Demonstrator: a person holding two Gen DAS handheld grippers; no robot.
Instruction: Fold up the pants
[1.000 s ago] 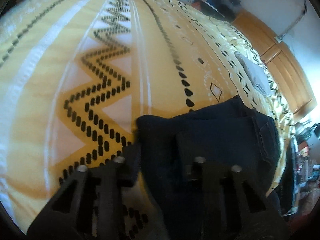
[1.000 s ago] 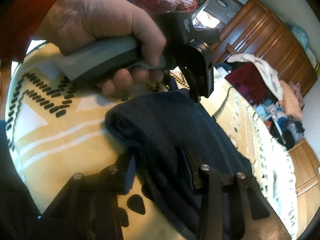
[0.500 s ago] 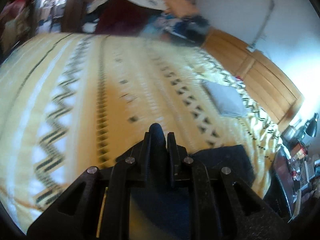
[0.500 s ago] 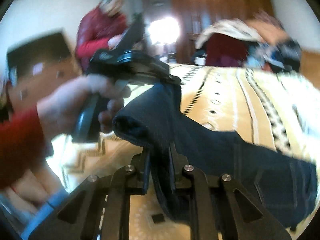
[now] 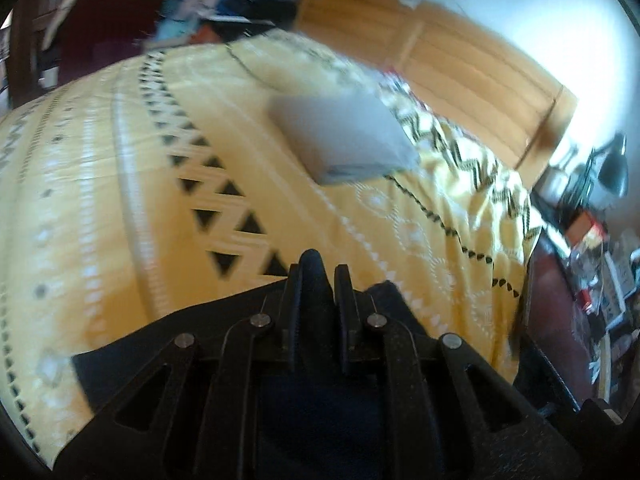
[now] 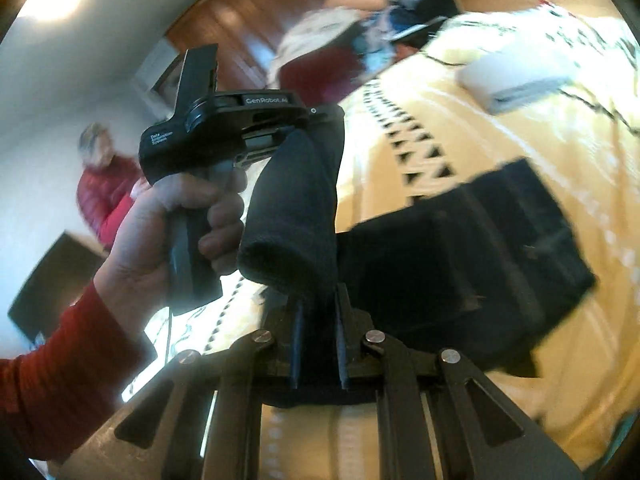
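Both tongs are gripping the dark navy pants (image 6: 460,256) and holding one end of them up over the bed (image 5: 120,208), which is wearing a yellow cover with black triangle and zigzag patterns.

In the left wrist view, the left tongs (image 5: 320,276) are pinching narrowly on a fold of the dark cloth, which is poking up between the two fingers and hanging below them. The cloth is spreading out under the tongs toward the near edge of the bed. A grey folded item (image 5: 344,136) is lying flat further up the bed, well apart from the pants, near the wooden headboard (image 5: 460,60).

In the right wrist view, the right tongs (image 6: 318,312) are likewise clamping narrowly on the pants, with fabric filling the gap between the fingers. From there the cloth is rising in a rolled, tube-like fold to the other tool, where the left hand (image 6: 168,232), in a red sleeve, is gripping its handle. The rest of the pants is trailing to the right and lying on the bed cover as a flat dark panel. A person in red (image 6: 106,188) is showing blurred in the background, beside wooden cabinets (image 6: 248,28).
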